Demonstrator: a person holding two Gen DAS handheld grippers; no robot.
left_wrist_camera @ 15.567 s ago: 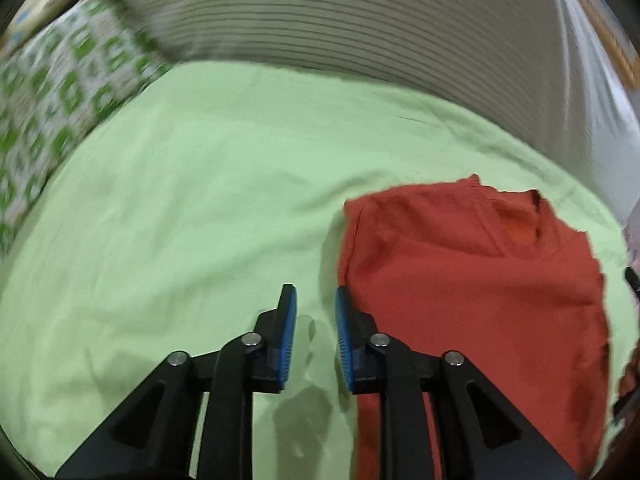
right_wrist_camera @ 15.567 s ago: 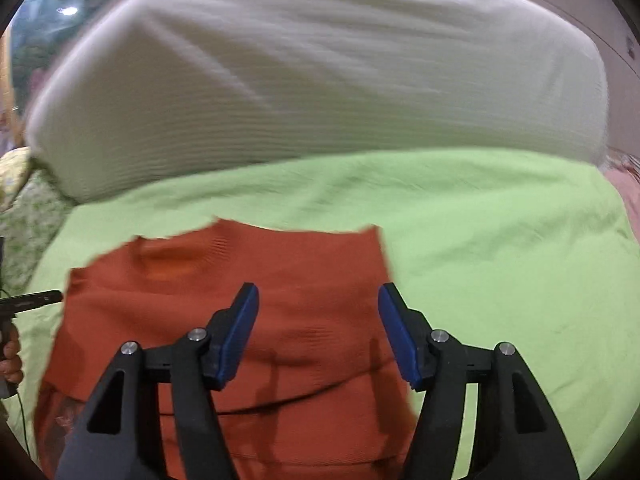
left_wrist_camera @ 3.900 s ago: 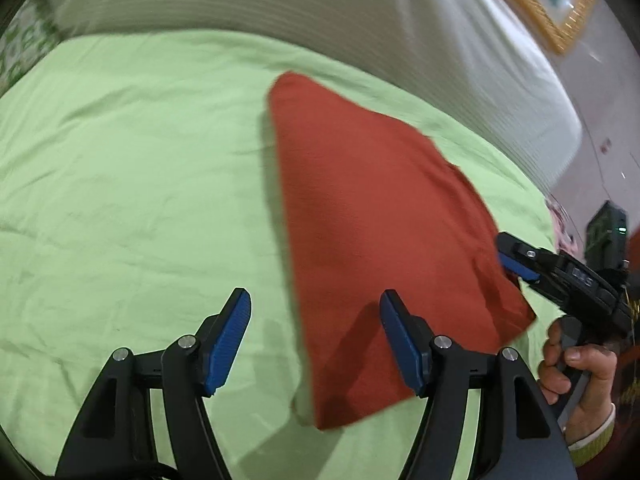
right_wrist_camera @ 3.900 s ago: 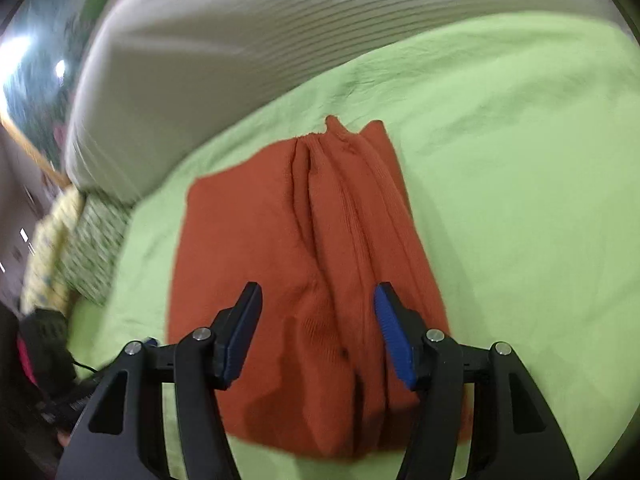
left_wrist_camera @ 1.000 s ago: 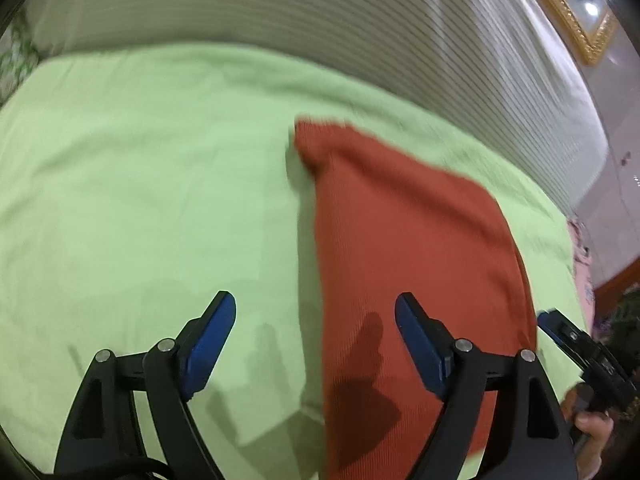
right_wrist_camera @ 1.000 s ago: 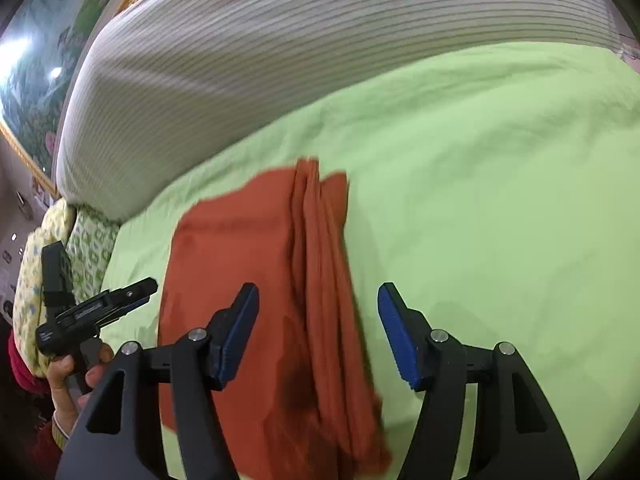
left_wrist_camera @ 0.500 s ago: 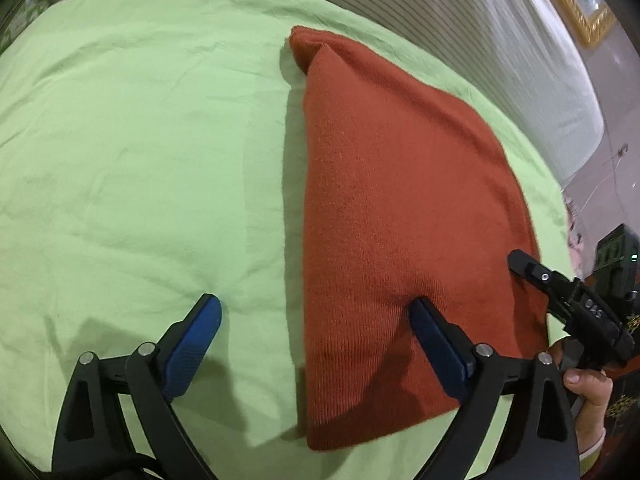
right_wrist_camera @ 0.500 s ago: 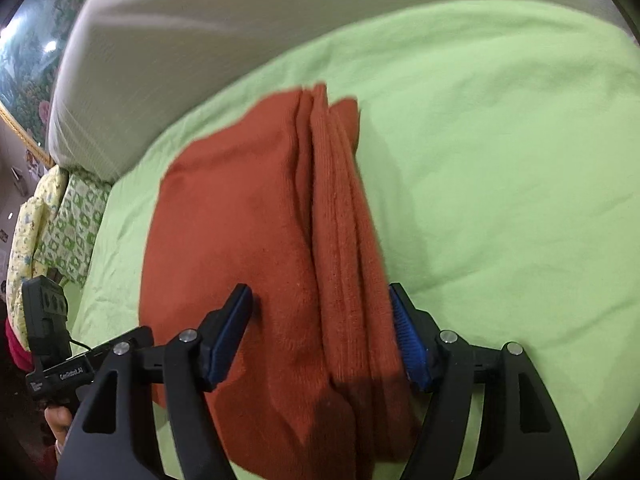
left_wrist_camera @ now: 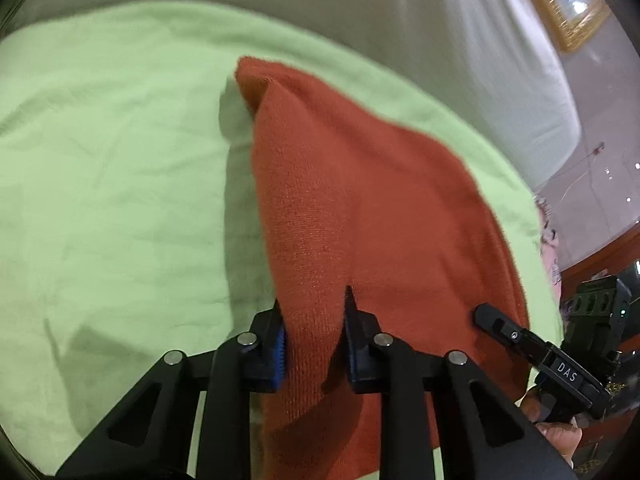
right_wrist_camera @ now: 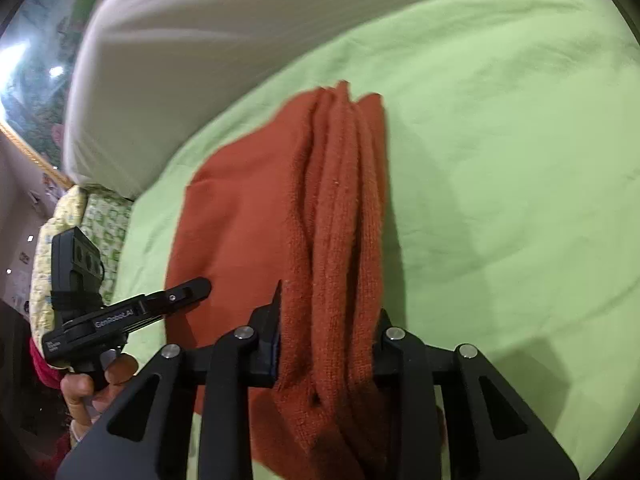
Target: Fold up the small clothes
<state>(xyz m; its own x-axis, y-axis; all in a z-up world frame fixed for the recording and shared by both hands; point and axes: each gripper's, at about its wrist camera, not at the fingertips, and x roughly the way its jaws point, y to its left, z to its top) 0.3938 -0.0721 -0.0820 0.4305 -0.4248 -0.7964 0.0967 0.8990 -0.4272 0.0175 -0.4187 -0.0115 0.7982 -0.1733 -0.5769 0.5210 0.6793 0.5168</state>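
The folded rust-red knitted garment [left_wrist_camera: 372, 216] lies on the light green bed sheet [left_wrist_camera: 112, 184], near the middle of the bed. It is folded into a long strip, and its stacked layers [right_wrist_camera: 344, 208] show along one side.

The left tongs [left_wrist_camera: 314, 340] are closing on one long edge of the garment, at the near end. The red cloth bunches up between the two blue pads [left_wrist_camera: 280, 354]. The right tongs [right_wrist_camera: 326, 344] are closing on the other long edge, where the layers are thick. The cloth fills the gap between them.

In each view the other tool shows off to the side, held by a hand [right_wrist_camera: 94, 392].

Behind the sheet stands a big white striped cushion [right_wrist_camera: 192, 60]. A green and white patterned pillow [right_wrist_camera: 102, 232] lies at one end of the bed. A gold picture frame [left_wrist_camera: 560, 20] hangs on the wall.
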